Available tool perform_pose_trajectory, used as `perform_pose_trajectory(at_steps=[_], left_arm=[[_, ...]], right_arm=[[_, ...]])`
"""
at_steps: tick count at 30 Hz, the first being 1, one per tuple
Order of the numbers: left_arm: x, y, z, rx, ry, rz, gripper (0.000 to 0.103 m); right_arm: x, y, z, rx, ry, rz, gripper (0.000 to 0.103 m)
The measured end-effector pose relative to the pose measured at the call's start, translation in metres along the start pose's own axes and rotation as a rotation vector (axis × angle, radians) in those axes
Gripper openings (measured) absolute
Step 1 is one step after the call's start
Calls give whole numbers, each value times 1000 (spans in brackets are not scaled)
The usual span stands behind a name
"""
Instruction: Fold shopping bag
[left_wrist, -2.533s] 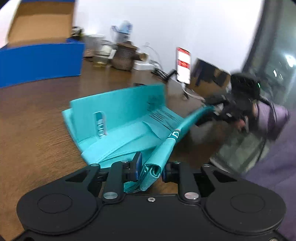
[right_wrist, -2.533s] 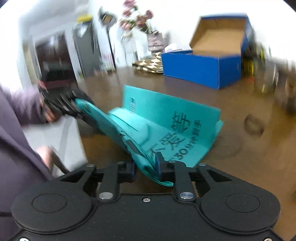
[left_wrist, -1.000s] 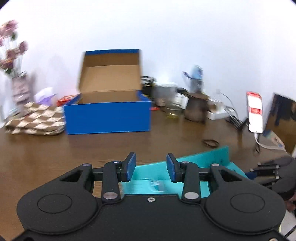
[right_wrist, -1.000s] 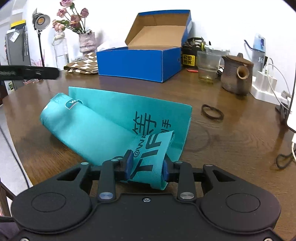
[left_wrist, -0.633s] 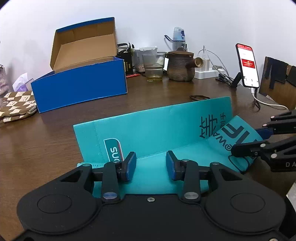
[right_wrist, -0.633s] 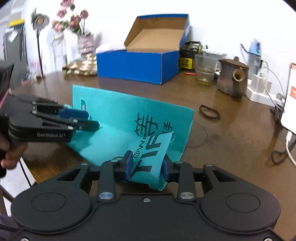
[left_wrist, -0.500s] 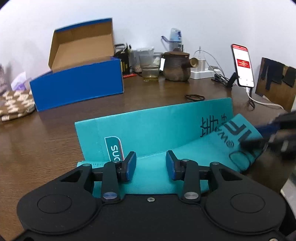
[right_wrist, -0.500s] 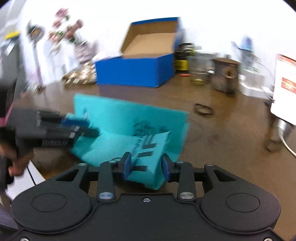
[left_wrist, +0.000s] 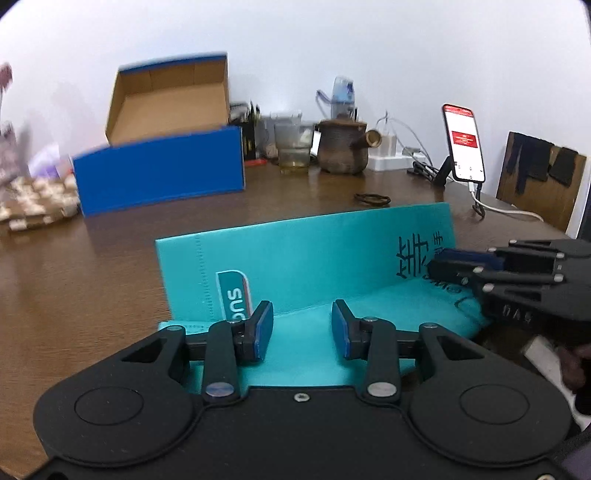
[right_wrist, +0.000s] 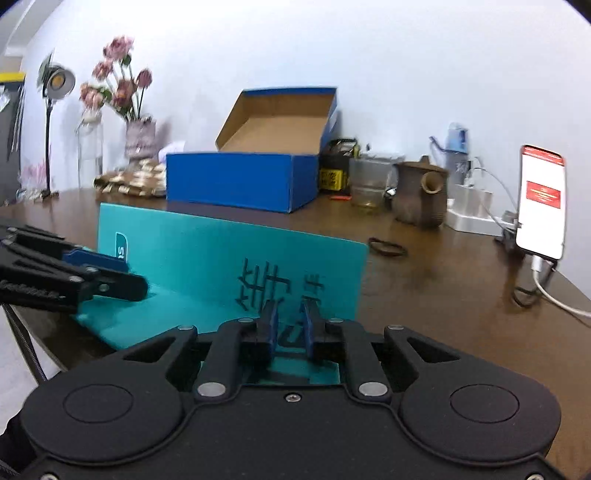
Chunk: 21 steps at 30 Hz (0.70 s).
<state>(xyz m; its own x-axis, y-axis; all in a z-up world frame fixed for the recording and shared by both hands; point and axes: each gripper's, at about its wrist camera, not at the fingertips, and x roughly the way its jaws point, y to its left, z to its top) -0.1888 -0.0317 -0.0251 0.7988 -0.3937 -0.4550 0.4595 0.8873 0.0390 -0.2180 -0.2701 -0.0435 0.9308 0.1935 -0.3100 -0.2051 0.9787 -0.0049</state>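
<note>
The teal shopping bag (left_wrist: 306, 254) is lying at the near edge of the bench (left_wrist: 92, 258), its far panel standing up like a low wall, its near panel flat and facing us. We are judging this as mid-fold: one lengthwise crease is made and the ends are being dealt with.

The left gripper (left_wrist: 302, 330) is hovering over the flat near panel at the bag's left end, fingers moderately apart, pads clear of the cloth, nothing pinched. The right gripper (right_wrist: 290, 326) is at the right end; its fingers have just been closing and are now standing narrow, with teal cloth showing in the gap. Whether the pads are actually pressing it, we are unable to tell.

Next move, as we are reading it: settle the right end down, then take the upright panel and lay it flat over the near one.
</note>
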Motion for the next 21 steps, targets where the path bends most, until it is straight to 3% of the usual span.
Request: perform_pose_trajectory(at_steps=[4,8,14,17,19,21], left_arm=[[-9,4,-16,0,-85,-20,37],[-16,10,-29,-23,-151,-24,37],[-20,6,-32,-12,-166,-19,37],[-20,10,-25,-12,-128,-50,37],[-20,15,-20,-11,-87,-78,37],[-18,18,-11,-6,-38,-98,37]], right_arm=[[-13,-18,-27,72,-127,59,13],[-21,-27,-39,97,-194,67,13],[-27,-32,-24,68,-125,104,14],[-49,-27,-1,-185,-128,134,22],[-66,-17,8,-459,-147,163,33],[-76,-6,9,-736,-108,201,34]])
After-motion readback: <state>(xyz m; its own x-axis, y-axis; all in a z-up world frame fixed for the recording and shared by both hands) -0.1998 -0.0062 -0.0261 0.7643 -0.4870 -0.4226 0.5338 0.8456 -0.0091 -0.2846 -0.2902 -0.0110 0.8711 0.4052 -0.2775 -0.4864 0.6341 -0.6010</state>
